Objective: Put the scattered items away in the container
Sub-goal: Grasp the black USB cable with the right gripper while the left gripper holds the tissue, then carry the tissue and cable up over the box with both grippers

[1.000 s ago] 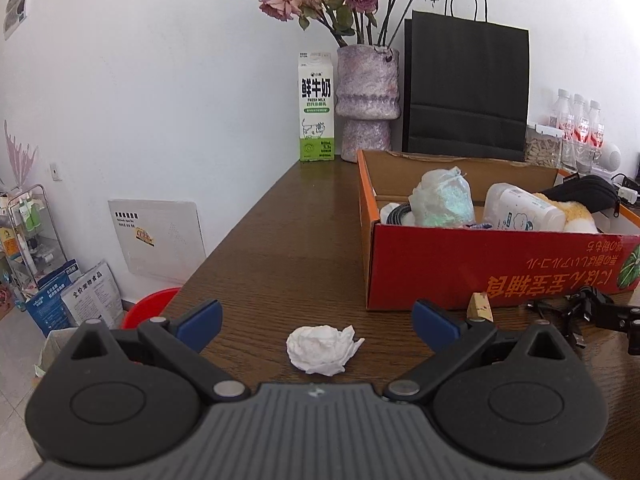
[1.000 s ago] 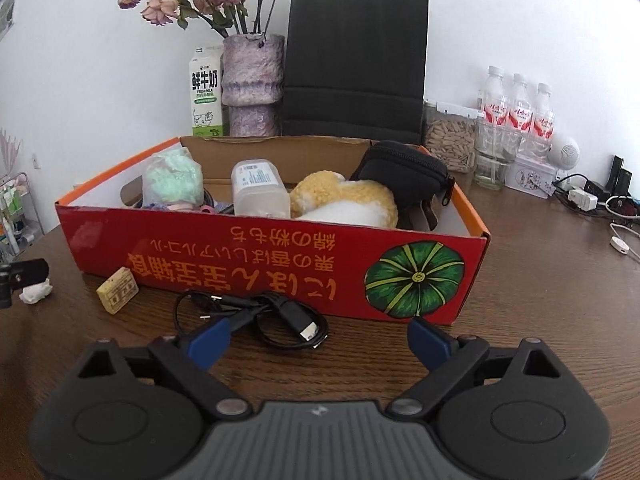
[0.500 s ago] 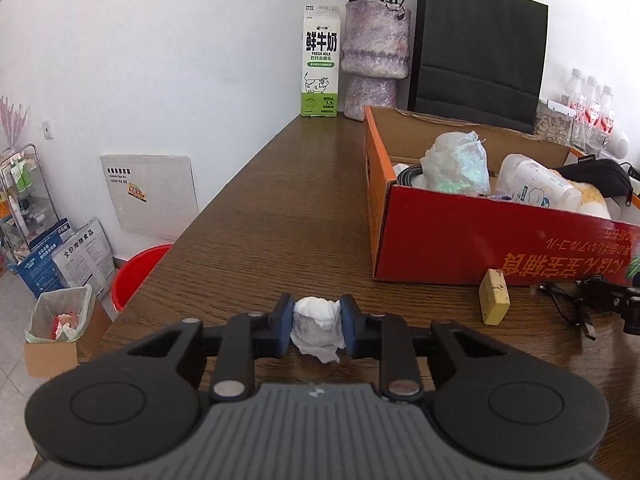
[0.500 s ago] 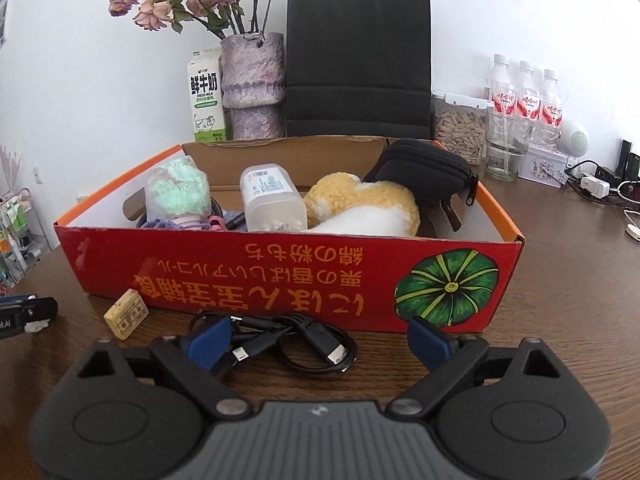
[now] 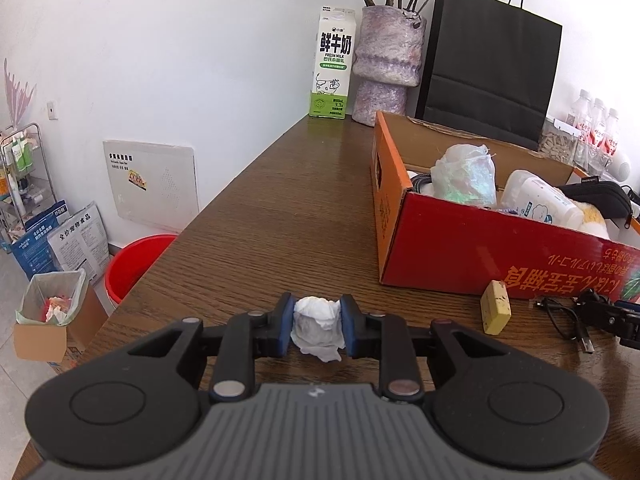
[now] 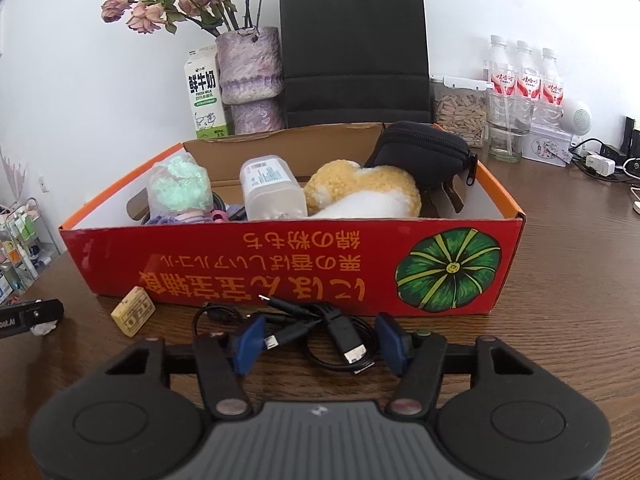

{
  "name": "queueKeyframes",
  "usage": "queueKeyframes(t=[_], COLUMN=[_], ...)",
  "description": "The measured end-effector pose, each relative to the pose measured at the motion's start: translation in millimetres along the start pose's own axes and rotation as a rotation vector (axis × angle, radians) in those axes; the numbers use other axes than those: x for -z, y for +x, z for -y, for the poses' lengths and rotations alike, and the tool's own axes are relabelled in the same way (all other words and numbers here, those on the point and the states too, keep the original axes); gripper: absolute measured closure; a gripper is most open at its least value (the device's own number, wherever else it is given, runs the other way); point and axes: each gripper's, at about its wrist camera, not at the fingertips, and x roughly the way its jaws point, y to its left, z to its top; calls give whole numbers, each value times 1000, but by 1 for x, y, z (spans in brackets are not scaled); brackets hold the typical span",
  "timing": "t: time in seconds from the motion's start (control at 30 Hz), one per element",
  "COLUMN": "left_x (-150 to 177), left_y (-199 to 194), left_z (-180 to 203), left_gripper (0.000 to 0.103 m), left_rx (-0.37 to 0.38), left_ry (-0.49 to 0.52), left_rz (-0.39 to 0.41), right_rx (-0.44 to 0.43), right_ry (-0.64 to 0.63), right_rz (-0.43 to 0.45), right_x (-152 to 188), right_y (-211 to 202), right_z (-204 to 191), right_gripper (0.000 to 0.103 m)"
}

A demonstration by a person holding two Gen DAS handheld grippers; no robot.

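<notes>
The left gripper (image 5: 316,330) pinches the crumpled tissue (image 5: 317,325) between its blue pads; a second ago its jaws stood wide with the tissue lying loose on the surface (image 5: 260,216) ahead of them, and half a second ago they had already clamped. The tissue now sits squeezed, its lower edge hanging below the pads, just above the wood.

The right gripper (image 6: 320,342) has just been closing: its jaws, wide a moment ago, now stand about half apart around the black cable (image 6: 320,328), which lies coiled on the surface between the pads. Whether the pads touch the cable cannot be told; it looks loose.

Left of the cable lies a small yellow block (image 6: 133,311), unmoved, close to the front wall of the box (image 6: 280,268). At the far left edge of the right view, the left gripper's finger shows with the white tissue under it.

The red box stands just behind cable and block, holding a green wrapped bundle (image 6: 180,188), a white bottle (image 6: 272,194), a plush toy (image 6: 360,196) and a black pouch (image 6: 420,152), all as before.

Behind the box stand a milk carton (image 5: 332,64), a vase (image 5: 386,64) and a black bag (image 5: 492,64)
</notes>
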Motion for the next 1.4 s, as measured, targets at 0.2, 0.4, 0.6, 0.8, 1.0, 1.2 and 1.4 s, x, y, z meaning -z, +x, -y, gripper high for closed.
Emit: queueKeyframes(t=[0.2, 0.4, 0.6, 0.8, 1.0, 1.2, 1.4], left_x=[1, 1, 2, 2, 2, 4, 5], left_y=[-1, -2, -1, -1, -3, -4, -5], left_z=[-3, -4, -4, -4, -4, -2, 1], left_gripper=[77, 77, 77, 77, 77, 77, 76], left_rx=[3, 5, 5, 4, 3, 1, -1], left_ry=[-13, -19, -20, -16, -16, -12, -8], left_rz=[1, 2, 2, 2, 2, 2, 2], right_rx=[-26, -41, -60, -69, -84, -57, -4], right_ry=[23, 12, 9, 2, -1, -3, -32], right_rz=[14, 47, 89, 110, 139, 115, 57], right_x=[5, 12, 17, 20, 25, 25, 16], right_y=[-10, -24, -39, -47, -57, -56, -38], right_z=[5, 4, 7, 7, 8, 9, 8], right_gripper=[56, 62, 69, 74, 84, 70, 58])
